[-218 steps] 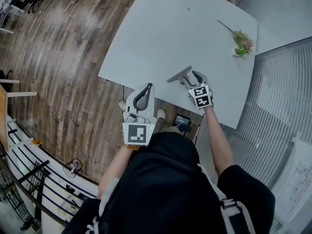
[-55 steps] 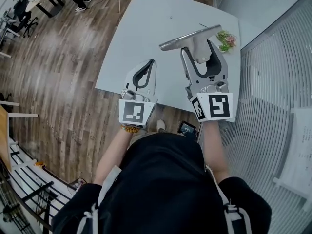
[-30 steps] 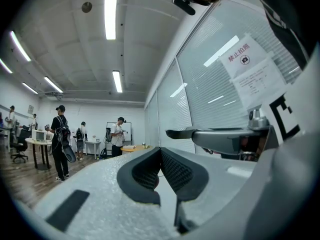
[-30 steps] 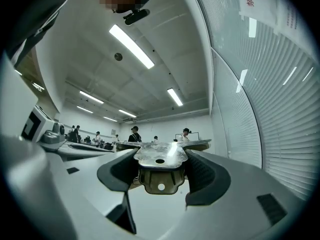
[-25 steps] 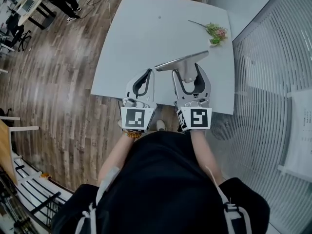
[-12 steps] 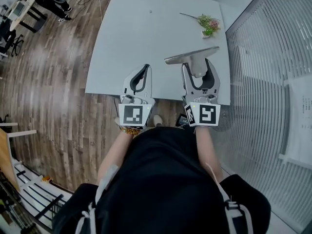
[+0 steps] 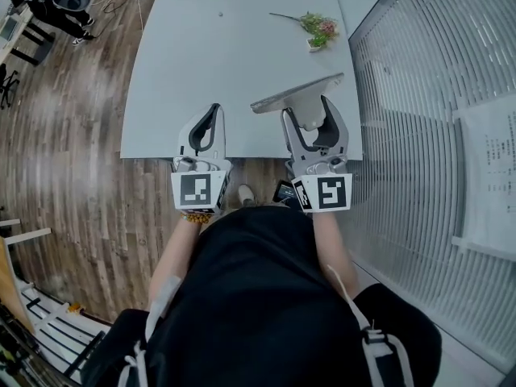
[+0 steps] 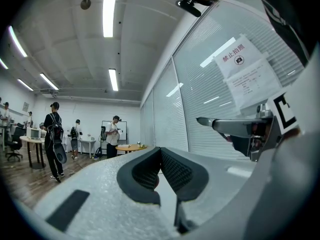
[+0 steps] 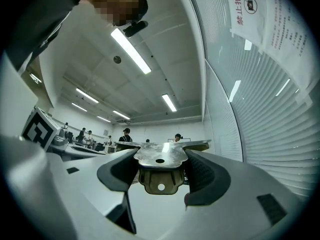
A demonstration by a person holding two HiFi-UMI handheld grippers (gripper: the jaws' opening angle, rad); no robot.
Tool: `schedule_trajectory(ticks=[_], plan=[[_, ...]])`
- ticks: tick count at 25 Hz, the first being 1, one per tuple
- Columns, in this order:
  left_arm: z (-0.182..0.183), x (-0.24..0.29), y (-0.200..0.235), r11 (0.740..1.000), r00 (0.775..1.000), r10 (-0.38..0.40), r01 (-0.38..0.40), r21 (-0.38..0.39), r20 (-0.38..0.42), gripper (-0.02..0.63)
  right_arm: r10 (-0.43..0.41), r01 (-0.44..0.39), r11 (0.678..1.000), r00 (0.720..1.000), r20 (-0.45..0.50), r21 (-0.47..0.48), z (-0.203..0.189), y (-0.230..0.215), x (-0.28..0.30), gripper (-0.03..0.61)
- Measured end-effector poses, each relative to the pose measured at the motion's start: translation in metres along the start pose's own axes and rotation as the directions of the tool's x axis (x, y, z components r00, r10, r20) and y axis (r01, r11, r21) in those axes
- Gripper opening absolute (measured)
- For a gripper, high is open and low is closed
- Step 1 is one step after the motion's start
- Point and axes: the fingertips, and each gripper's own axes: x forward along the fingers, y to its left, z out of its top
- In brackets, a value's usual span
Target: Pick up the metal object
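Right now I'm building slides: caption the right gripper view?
Right gripper clamped on the holed metal object, ceiling lights overhead.
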Motion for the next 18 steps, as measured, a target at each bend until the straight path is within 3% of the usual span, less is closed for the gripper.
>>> schedule_trajectory(ticks=[18], plan=[[-0.009,0.009,-0.004,1.000,1.000,-0.009,0.009,0.002,-0.019,0.008,-0.034,0.034,0.999,0.999,-0.006,-0.014,-0.002,-0.019,-0.004,0.287]])
